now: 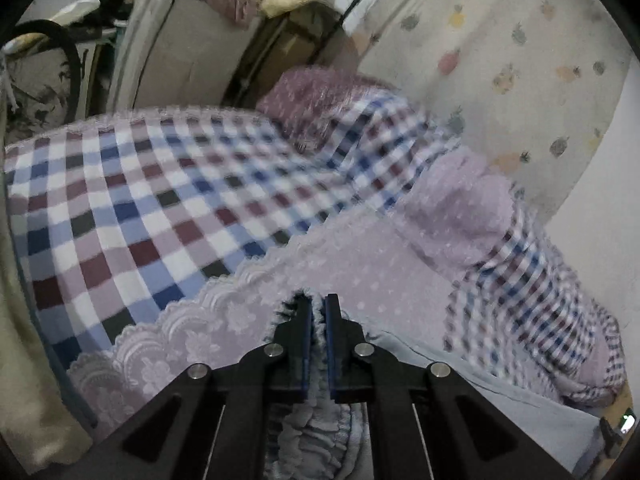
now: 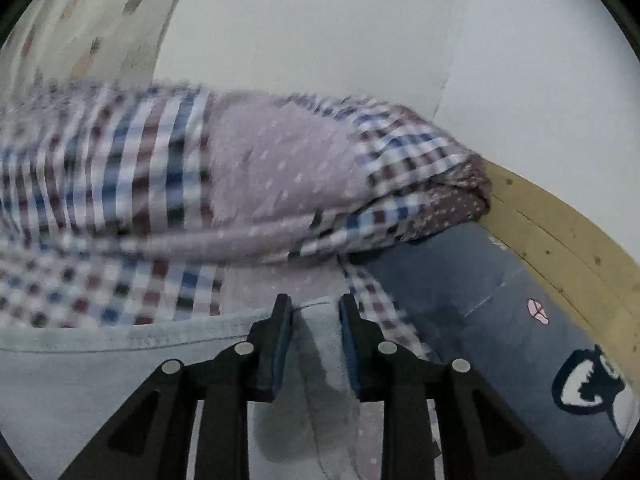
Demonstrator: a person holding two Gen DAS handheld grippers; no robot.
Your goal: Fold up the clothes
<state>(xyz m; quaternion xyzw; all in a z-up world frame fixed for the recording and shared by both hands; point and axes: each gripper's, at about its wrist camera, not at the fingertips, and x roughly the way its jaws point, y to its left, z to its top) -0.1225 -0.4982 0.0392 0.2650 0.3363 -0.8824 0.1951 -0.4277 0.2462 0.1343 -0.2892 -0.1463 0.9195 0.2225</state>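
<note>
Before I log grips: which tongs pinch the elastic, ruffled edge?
The left tongs: gathered ruffles of the pale blue garment sit between them. The right tongs grip flat, smooth fabric.

Dim, soft light; motion blur; fisheye warping.

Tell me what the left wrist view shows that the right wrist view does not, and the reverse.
Only the left wrist view shows the flat spread of the checked blanket, its lace trim, the upright mattress and the clutter behind. Only the right wrist view shows the wooden bed edge, the dark blue printed sheet and the bare wall. Both show the bunched checked and lilac dotted bedding, the patterned curtain, and the pale blue garment: the left gripper has its jaws shut on the garment's ruffled edge, and the right gripper has cloth between its jaws.
</note>
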